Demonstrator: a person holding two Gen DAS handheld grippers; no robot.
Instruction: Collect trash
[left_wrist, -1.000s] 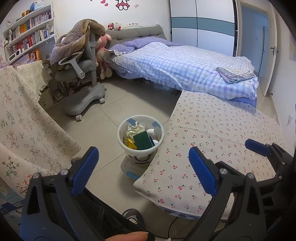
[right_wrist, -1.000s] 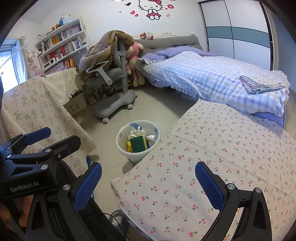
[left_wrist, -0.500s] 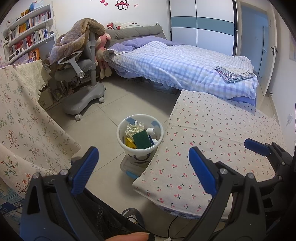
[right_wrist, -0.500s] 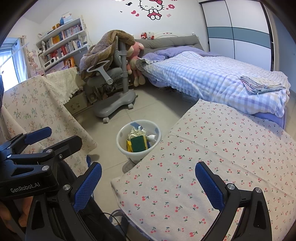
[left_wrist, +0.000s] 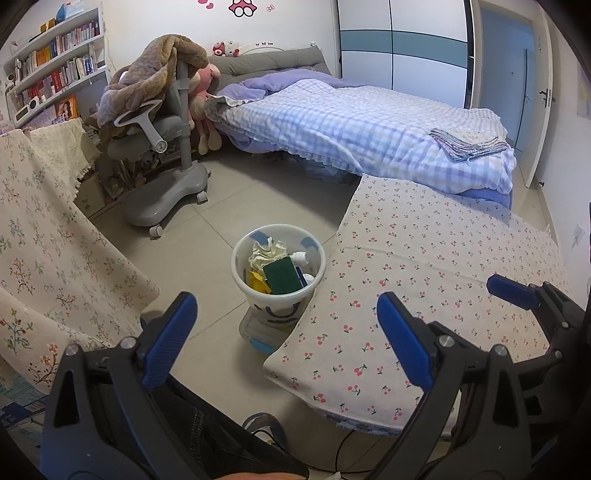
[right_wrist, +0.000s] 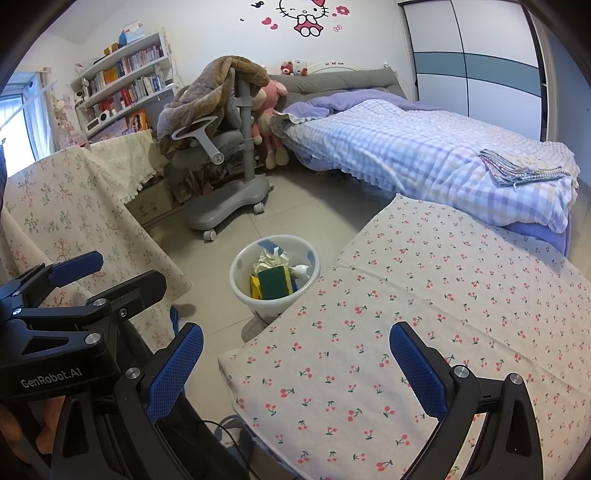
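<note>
Both claws, left gripper (left_wrist: 286, 339) and right gripper (right_wrist: 295, 369), are held wide apart, empty. The bin (left_wrist: 277, 266) stands upright; only the right view shows the window (right_wrist: 14, 125).

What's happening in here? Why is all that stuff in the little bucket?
A person is tidying up trash with two grabber tools. The left gripper and right gripper are both open and hold nothing. The white bin stands on the floor beside the cherry-print table. In it lie a green sponge, crumpled paper and a yellow wrapper. No trash shows on the table.
</note>
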